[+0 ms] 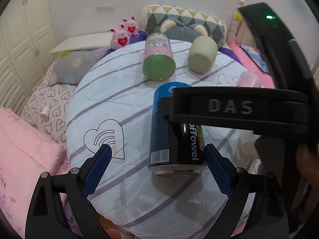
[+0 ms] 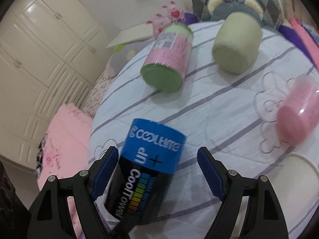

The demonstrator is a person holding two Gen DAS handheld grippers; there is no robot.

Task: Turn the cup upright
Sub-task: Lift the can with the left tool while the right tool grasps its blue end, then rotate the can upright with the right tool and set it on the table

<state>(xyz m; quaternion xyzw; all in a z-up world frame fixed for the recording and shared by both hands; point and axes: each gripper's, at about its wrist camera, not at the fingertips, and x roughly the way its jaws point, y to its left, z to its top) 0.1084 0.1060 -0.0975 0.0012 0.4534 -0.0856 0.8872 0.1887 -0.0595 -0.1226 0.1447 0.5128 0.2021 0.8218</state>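
A blue-and-black "CoolTowel" can-shaped cup [image 1: 175, 127] lies on its side on the round table [image 1: 111, 107]. My left gripper [image 1: 157, 151] is open, the cup's near end between its fingers, nearer the right finger. My right gripper [image 2: 157, 155] is open around the same cup [image 2: 147, 171], whose side is against the left finger [image 2: 105, 171]. The right gripper's black body [image 1: 235, 107] crosses above the cup in the left wrist view. A pink-and-green cup [image 1: 158, 57] [image 2: 168, 59], a pale green cup [image 1: 202, 54] [image 2: 237, 47] and a pink cup [image 2: 299, 109] also lie on their sides.
The table has a light blue striped cloth with heart outlines [image 2: 219, 103]. A white round lid or dish [image 2: 297, 171] sits at the right. Around the table are a bed with pink bedding [image 1: 26, 155], pillows [image 1: 185, 22], pink plush toys [image 1: 123, 33] and a white wardrobe [image 2: 39, 49].
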